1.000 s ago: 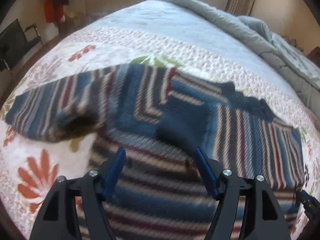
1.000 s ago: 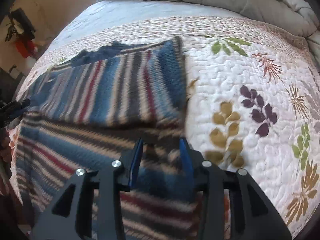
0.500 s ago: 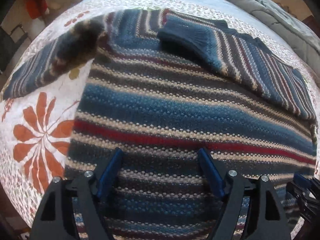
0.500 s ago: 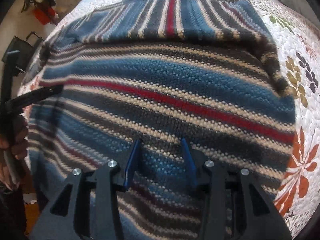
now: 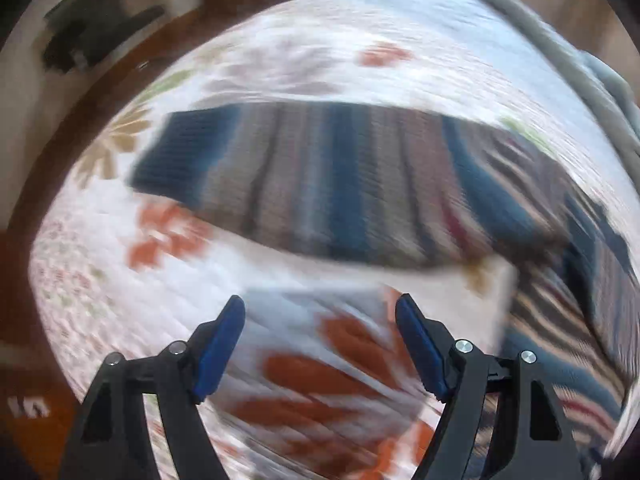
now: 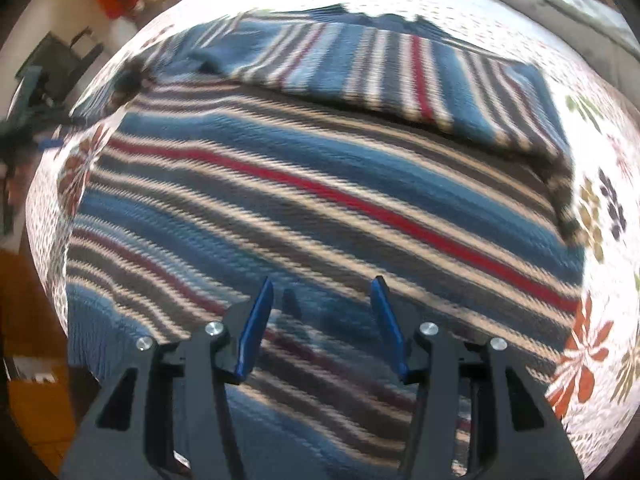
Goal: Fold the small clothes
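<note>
A striped knit sweater in blue, grey, cream and red lies flat on the bed. One sleeve is folded across its upper part. In the left wrist view the other sleeve stretches out to the left over the quilt, blurred. My left gripper is open and empty above bare quilt, just short of that sleeve. My right gripper is open and empty, hovering over the sweater's lower body.
The floral quilt covers the bed and shows around the sweater. A grey duvet is bunched at the far side. The bed's left edge and wooden floor are close by. Dark furniture stands beyond.
My left gripper has swung left off the sweater's body to the outstretched sleeve. My right gripper has pulled back a little over the body. Both stay open.
</note>
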`<state>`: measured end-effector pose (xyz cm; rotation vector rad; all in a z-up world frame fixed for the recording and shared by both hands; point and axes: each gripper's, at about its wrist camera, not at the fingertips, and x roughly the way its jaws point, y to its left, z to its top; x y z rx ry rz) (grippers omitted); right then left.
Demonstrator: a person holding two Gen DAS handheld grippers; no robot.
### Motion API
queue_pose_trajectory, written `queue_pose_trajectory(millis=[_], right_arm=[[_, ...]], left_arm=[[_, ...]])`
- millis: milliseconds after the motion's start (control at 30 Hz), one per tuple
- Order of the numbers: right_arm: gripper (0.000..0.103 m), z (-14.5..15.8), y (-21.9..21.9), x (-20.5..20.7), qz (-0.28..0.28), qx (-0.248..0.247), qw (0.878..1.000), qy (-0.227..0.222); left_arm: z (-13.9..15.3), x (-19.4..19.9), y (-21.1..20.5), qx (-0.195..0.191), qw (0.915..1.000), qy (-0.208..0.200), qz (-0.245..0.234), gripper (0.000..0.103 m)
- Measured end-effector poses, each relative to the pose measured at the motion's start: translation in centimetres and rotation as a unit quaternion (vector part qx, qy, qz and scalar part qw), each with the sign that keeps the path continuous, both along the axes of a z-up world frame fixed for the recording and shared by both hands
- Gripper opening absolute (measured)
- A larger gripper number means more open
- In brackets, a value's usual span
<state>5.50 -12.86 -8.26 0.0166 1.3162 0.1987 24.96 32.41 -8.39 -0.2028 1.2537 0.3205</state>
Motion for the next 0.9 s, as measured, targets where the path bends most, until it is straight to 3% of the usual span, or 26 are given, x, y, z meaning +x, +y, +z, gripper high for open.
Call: queue_pose_trajectory(millis=[133, 233, 467, 633, 700, 800, 900], right_arm=[[0.056, -0.9, 2.2, 1.9, 0.013, 0.009, 1.000, 0.018], [0.056, -1.1, 4.2, 3.7, 0.016, 0.026, 0.999, 0.027], [0.058, -1.1, 8.3, 7.5, 0.038, 0.032, 0.998, 0.026], [0.059, -1.1, 10.4, 8.7, 0.058, 0.027, 0.998, 0.021], [0.059, -1.2, 10.6, 8.9, 0.062, 0.023, 0.998, 0.020], [0.060, -1.3, 9.8, 9.2, 0.054, 0.024, 0.998, 0.019], [0.061, -1.2, 8.4, 9.4, 0.042, 0.028, 0.999, 0.016]], left_arm=[[-1.4, 2.1, 5.7, -0.042, 0.9967, 0.022, 0.066, 0.078], [-2.4, 3.1, 7.5, -0.071, 0.9939, 0.025, 0.081, 0.078], [-2.9, 5.7, 7.7, -0.085, 0.9944, 0.013, 0.062, 0.074], [-3.2, 6.6, 8.2, -0.095, 0.9926, 0.003, 0.076, 0.045], [-2.6, 6.6, 8.5, -0.098, 0.9918, -0.009, 0.082, 0.020], [-1.3, 6.5, 8.6, -0.107, 0.9885, -0.043, 0.099, 0.014], [1.3, 6.6, 6.2, -0.084, 0.9887, -0.095, 0.080, 0.013]])
